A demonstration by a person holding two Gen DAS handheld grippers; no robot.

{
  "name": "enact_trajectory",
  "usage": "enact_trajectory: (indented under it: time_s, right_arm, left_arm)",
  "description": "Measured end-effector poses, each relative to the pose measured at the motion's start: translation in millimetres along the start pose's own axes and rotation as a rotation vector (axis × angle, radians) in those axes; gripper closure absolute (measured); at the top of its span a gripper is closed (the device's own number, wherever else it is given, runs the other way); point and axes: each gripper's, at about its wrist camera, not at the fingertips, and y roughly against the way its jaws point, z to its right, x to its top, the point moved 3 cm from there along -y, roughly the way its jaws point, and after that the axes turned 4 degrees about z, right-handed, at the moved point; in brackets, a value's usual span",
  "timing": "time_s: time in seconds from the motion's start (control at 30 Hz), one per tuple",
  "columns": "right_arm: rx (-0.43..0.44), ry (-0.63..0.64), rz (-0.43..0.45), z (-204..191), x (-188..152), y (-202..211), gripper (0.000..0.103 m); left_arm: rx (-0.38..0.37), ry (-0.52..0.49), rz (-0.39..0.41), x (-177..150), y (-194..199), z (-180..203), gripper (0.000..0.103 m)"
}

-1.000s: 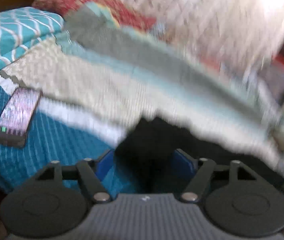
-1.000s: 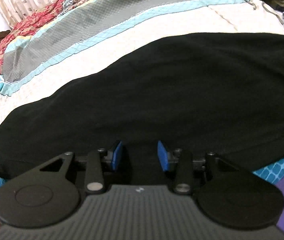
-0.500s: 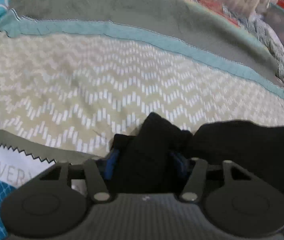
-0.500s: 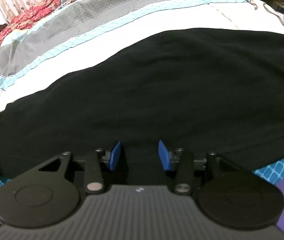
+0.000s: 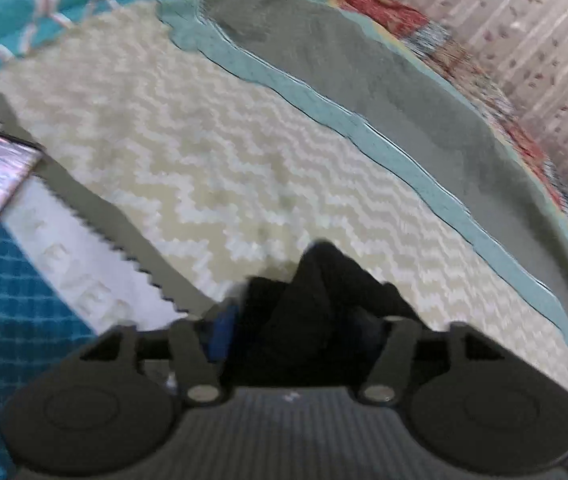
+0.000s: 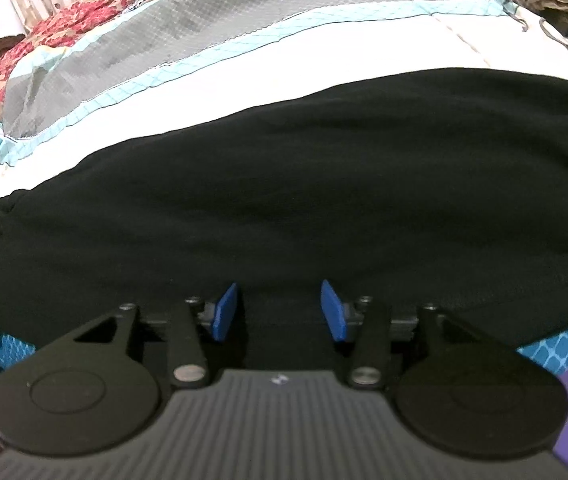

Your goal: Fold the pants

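Pants end bunched in my left tongs, right tongs spread over the near edge.

Left view: left gripper point(image 5: 299, 332), jaws just opening, black pants point(image 5: 315, 300) bunched between; pinch uncertain. Right view: right gripper point(image 6: 280, 312) spread, jaws opening, pants point(image 6: 303, 200) lying long across the quilt point(image 6: 244, 92), left end nearer my left.

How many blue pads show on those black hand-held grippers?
3. Two on the right gripper, one each side, above the black cloth pants. One on the left gripper; its partner may hide behind bunched pants between its jaws. Both grippers' jaws have just been opening.
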Motion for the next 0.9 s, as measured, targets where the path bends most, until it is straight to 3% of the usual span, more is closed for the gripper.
enact_trajectory:
  time_s: [0.1, 0.27, 0.4, 0.57, 0.67, 0.73, 0.77, 0.9]
  right_arm:
    - [0.009, -0.004, 0.0, 1.1, 1.0, 0.3, 0.053]
    - [0.05, -0.045, 0.024, 12.9, 3.3, 9.3, 0.053]
    - [0.072, -0.049, 0.073, 13.6, 6.9, 20.4, 0.053]
    - [0.079, -0.012, 0.095, 9.2, 4.5, 26.4, 0.053]
    - [0.069, -0.011, 0.089, 14.4, 2.0, 25.2, 0.053]
    - [0.036, -0.015, 0.063, 20.2, -0.1, 21.2, 0.053]
    - [0.018, -0.017, 0.042, 25.7, -2.8, 14.8, 0.053]
    - [0.072, -0.063, 0.056, 35.0, -1.8, 20.3, 0.054]
  left_arm:
    - [0.027, 0.012, 0.076, 9.3, 34.9, -4.0, 0.043]
    - [-0.049, 0.084, 0.192, 23.8, 103.3, -26.5, 0.046]
    - [-0.118, -0.056, 0.196, 7.2, 128.8, 7.5, 0.045]
    - [-0.17, -0.238, 0.103, -48.5, 119.5, 57.4, 0.045]
    - [-0.11, -0.322, 0.051, -75.1, 97.5, 69.6, 0.045]
    - [0.086, -0.433, 0.013, -87.6, 68.6, 69.9, 0.053]
    - [0.127, -0.457, -0.022, -92.1, 57.8, 66.6, 0.054]
    - [0.146, -0.457, -0.025, -91.9, 53.7, 72.2, 0.054]
